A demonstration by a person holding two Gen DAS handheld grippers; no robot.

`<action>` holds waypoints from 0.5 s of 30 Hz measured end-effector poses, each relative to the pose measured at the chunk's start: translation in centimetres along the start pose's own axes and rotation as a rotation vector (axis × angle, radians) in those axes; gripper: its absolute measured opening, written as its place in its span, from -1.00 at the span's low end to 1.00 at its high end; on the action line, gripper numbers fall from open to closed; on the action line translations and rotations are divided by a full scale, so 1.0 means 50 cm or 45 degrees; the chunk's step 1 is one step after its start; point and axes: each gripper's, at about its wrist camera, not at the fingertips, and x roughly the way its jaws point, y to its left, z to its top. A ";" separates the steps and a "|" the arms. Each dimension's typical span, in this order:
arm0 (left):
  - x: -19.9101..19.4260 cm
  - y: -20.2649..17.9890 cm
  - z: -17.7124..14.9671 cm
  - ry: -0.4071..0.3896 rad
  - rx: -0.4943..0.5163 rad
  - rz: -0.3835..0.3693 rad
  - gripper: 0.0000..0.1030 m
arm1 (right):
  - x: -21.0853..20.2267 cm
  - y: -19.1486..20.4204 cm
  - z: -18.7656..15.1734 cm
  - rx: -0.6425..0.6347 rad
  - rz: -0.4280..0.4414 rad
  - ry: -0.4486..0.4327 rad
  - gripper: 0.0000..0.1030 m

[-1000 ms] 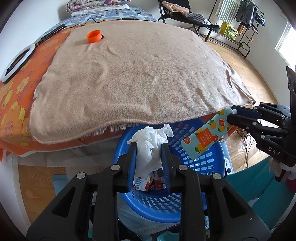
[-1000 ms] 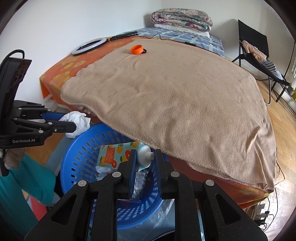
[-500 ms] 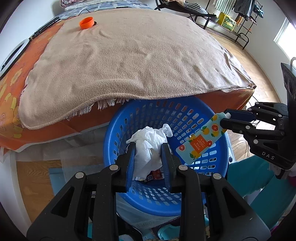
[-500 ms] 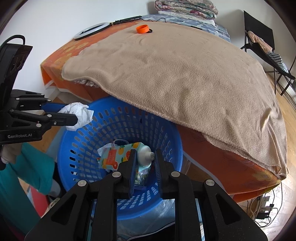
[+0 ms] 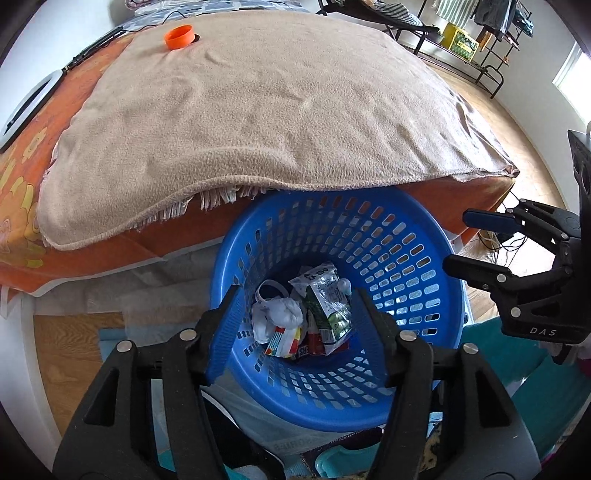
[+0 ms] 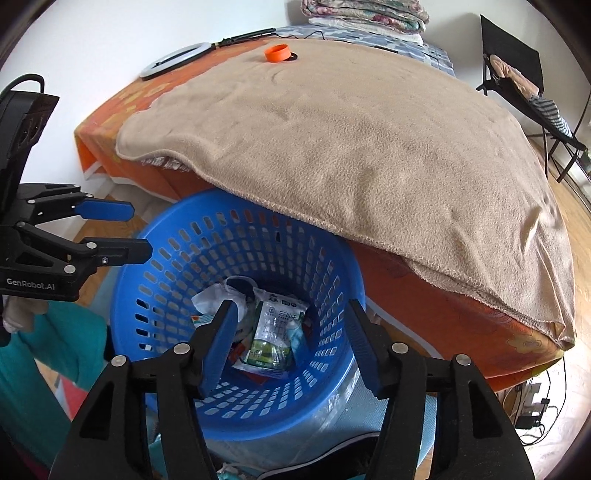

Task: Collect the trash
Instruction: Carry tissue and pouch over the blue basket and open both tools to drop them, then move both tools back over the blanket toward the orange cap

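An orange cap [image 5: 180, 37] rests on the beige blanket [image 5: 280, 110].

A bedroom in a home. A bed [image 6: 461, 291] fills the middle of both views, covered by an orange flowered sheet [image 5: 18, 173] with a beige fleece blanket [image 5: 266, 107] spread on top. Folded quilts [image 6: 364, 14] are stacked at the head of the bed, at the top of the right wrist frame. At upper right, a black folding chair [image 6: 517, 74] holds draped clothes, and a clothes rack [image 5: 495, 22] stands by the wall on a wooden plank floor [image 5: 491, 122]. A blue plastic laundry basket [image 5: 417, 229] sits on the floor against the bed, lower centre. Daylight comes through a window [image 5: 570, 62] at far right.
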 end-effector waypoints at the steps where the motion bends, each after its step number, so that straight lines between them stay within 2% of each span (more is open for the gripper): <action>1: 0.000 0.001 0.001 -0.001 -0.001 0.001 0.25 | 0.000 -0.001 0.001 0.000 -0.002 0.000 0.14; 5: 0.000 0.007 0.004 -0.002 -0.014 0.007 0.25 | 0.001 0.001 0.003 -0.005 -0.029 0.006 0.15; 9: -0.001 0.012 0.006 -0.008 -0.036 0.010 0.25 | -0.001 -0.001 0.006 -0.002 -0.047 0.002 0.29; 15: -0.008 0.014 0.011 -0.027 -0.046 0.017 0.26 | -0.005 -0.009 0.011 0.029 -0.079 0.008 0.30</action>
